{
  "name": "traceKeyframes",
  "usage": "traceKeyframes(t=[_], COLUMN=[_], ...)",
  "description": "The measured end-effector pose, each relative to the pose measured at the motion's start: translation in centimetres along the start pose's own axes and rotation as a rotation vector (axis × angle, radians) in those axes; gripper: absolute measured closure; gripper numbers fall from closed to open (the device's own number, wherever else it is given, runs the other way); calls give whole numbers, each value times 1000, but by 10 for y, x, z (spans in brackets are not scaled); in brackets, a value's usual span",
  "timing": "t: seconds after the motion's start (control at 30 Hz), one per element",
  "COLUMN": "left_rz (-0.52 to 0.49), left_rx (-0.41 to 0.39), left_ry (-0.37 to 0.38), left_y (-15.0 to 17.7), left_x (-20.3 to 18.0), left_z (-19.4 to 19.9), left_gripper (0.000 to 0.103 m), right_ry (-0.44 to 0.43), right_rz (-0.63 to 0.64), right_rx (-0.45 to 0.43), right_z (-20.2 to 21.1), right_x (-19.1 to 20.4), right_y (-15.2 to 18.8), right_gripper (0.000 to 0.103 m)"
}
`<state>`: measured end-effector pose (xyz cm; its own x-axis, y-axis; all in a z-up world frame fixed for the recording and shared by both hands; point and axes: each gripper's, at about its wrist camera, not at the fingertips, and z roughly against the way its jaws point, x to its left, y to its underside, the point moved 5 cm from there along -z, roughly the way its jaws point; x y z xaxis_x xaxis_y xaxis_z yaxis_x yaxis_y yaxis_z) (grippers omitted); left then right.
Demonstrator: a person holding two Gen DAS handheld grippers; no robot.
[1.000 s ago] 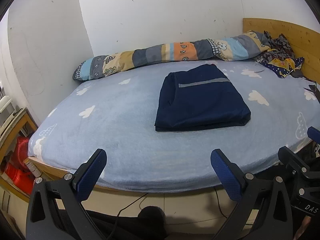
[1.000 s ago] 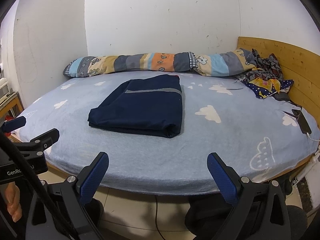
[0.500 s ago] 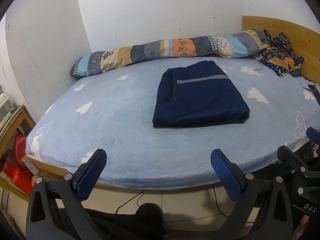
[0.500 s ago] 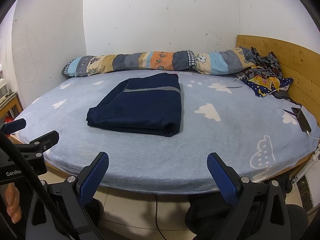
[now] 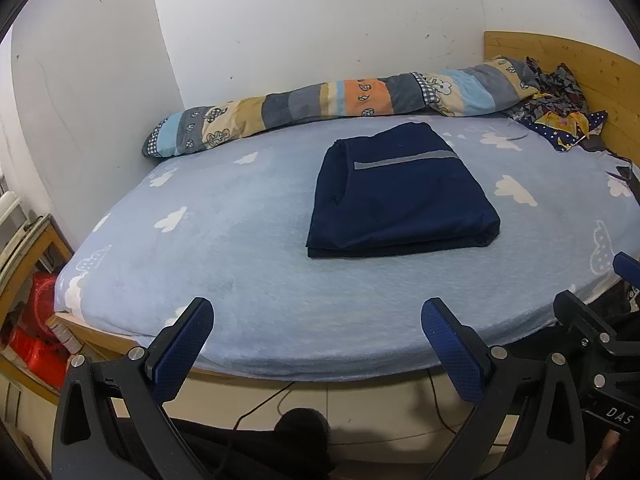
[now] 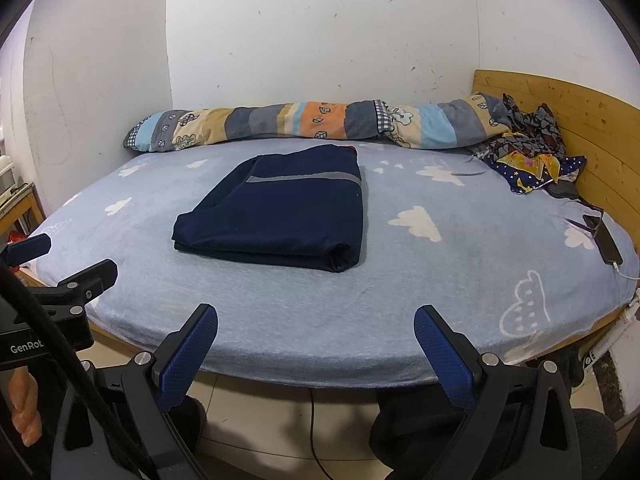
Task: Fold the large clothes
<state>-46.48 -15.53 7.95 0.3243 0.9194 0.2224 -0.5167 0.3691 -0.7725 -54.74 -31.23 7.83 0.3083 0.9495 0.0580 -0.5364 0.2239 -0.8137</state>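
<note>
A navy garment (image 5: pixel 400 196) with a grey stripe lies folded into a neat rectangle in the middle of the light blue bed (image 5: pixel 224 248); it also shows in the right wrist view (image 6: pixel 280 208). My left gripper (image 5: pixel 316 312) hangs open off the bed's near edge, well short of the garment, with nothing between its blue pads. My right gripper (image 6: pixel 316 320) is likewise open and empty at the near edge. Each gripper shows at the side of the other's view.
A long patchwork bolster (image 6: pixel 320 124) lies along the far wall. Crumpled patterned cloth (image 6: pixel 528 148) sits by the wooden headboard (image 6: pixel 592 128). A phone on a cable (image 6: pixel 606 240) rests at the bed's right edge. Red items (image 5: pixel 36 320) and a wooden shelf stand left; cables cross the tiled floor.
Both grippers have drawn back and tilted slightly, so the bed and the folded garment sit a little lower and farther in view. Neither gripper opened or shut.
</note>
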Motion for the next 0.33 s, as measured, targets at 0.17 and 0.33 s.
traceKeyframes(t=[0.17,0.33], left_rz=[-5,-9], left_rx=[3,-8], left_ry=[-6,6], left_y=[0,0], left_x=[0,-2], left_z=[0,2], left_gripper=[0,0], right_ry=[1,4], right_rz=[3,0], right_rx=[-4,-3], right_z=[1,2], right_x=[-1,-2], right_y=[0,0], right_gripper=[2,2])
